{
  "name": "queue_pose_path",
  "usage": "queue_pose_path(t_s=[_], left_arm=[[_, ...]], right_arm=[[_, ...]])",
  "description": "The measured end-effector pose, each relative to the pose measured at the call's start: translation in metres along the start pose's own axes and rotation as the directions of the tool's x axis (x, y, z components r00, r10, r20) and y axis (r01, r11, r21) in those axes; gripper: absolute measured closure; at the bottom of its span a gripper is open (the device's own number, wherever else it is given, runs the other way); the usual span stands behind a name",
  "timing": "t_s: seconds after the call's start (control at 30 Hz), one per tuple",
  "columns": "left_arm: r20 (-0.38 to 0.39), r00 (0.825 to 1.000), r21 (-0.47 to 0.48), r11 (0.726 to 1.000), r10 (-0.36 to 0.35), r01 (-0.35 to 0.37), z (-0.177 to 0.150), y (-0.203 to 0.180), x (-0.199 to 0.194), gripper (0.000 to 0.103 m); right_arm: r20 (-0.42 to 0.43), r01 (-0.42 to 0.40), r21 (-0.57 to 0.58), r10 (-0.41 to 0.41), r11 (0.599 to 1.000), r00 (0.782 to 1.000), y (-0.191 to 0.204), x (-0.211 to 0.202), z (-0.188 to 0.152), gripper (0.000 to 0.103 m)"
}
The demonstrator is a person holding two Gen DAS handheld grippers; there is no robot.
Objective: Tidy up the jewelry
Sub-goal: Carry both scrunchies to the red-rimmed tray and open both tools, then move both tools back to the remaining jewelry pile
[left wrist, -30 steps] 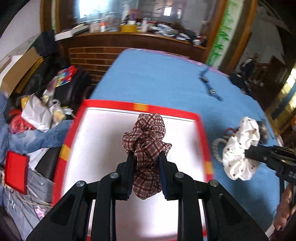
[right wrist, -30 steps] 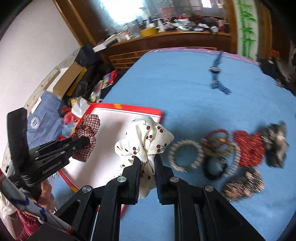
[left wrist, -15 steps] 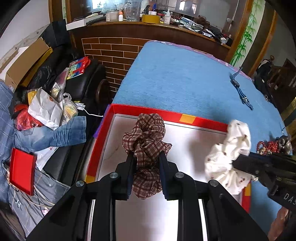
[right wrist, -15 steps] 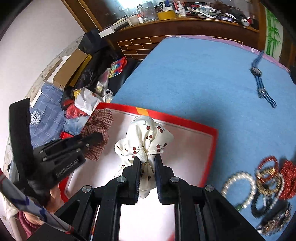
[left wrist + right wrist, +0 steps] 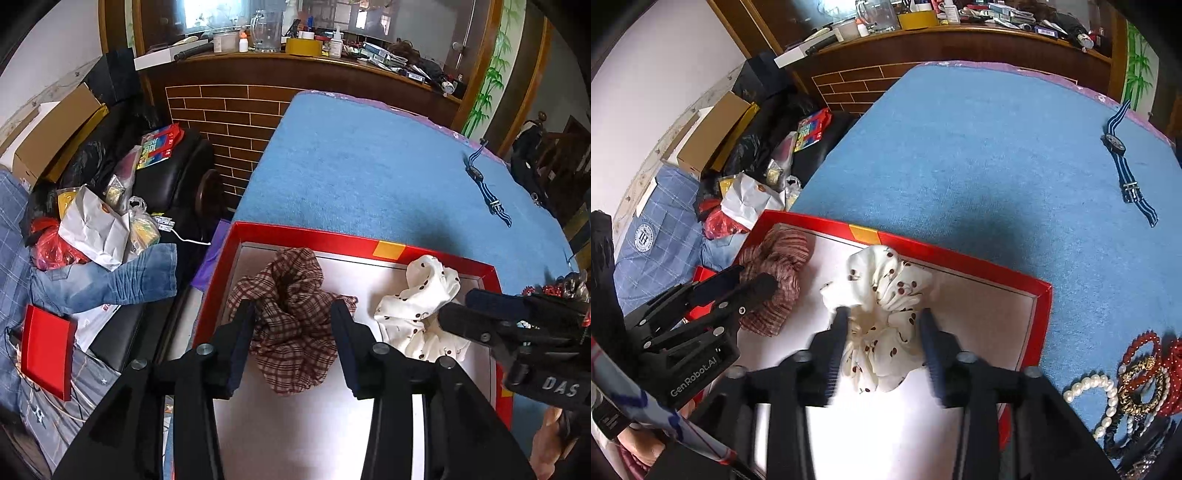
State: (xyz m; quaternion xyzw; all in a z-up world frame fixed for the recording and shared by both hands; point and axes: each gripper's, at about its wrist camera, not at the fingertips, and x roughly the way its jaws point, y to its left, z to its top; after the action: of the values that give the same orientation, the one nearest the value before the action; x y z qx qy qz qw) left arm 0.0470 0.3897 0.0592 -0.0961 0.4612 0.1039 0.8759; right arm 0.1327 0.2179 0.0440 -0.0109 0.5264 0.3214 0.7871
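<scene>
Two fabric scrunchies in a red-rimmed tray, loose jewelry out on the blue cloth.

The dark-red plaid fabric scrunchie lies crumpled on the white floor of the shallow red-rimmed rectangular tray, with the cream scrunchie dotted in dark red beside it at its 3 o'clock (apart, not touching). At 3 o'clock from the tray sits a cluster of bracelets: a white pearl bracelet, red beaded bracelets. A navy-striped strap wristwatch lies flat at 1 o'clock, well apart.

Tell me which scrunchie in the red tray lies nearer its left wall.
The brown plaid scrunchie, between the open left gripper fingers; the white dotted scrunchie lies rightward.
</scene>
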Motion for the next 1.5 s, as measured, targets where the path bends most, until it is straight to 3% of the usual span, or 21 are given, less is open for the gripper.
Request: queue_pose_path(t_s=[0.33, 0.53, 0.7, 0.83, 0.97, 1.1, 1.5], left_arm=[[0.053, 0.998, 0.017, 1.000, 0.021, -0.022, -0.009, -0.005, -0.024, 0.051], [0.084, 0.995, 0.045, 0.997, 0.054, -0.058, -0.028, -0.021, -0.033, 0.048], [0.098, 0.995, 0.023, 0.999, 0.035, -0.037, -0.048, -0.035, -0.036, 0.042], [0.101, 0.993, 0.033, 0.997, 0.066, -0.069, -0.054, -0.048, -0.035, 0.042], [0.104, 0.994, 0.016, 0.999, 0.040, -0.041, -0.057, -0.061, -0.037, 0.042], [0.123, 0.989, 0.034, 0.995, 0.084, -0.089, -0.063, -0.083, -0.039, 0.042], [0.122, 0.992, 0.012, 1.000, 0.022, -0.024, -0.080, -0.102, -0.063, 0.040]], right_arm=[[0.068, -0.023, 0.011, 0.022, 1.000, 0.997, -0.002, -0.042, -0.010, 0.044], [0.107, -0.071, 0.044, 0.066, 0.997, 0.992, -0.016, -0.074, -0.033, 0.042], [0.149, -0.082, 0.050, 0.073, 0.995, 0.986, -0.026, -0.103, -0.058, 0.042], [0.180, -0.079, 0.058, 0.068, 0.995, 0.981, -0.037, -0.121, -0.077, 0.042], [0.204, -0.087, 0.081, 0.069, 0.993, 0.977, -0.053, -0.137, -0.093, 0.041], [0.225, -0.088, 0.109, 0.061, 0.990, 0.972, -0.070, -0.150, -0.108, 0.041], [0.299, -0.086, 0.192, 0.025, 0.978, 0.954, -0.129, -0.191, -0.151, 0.036]])
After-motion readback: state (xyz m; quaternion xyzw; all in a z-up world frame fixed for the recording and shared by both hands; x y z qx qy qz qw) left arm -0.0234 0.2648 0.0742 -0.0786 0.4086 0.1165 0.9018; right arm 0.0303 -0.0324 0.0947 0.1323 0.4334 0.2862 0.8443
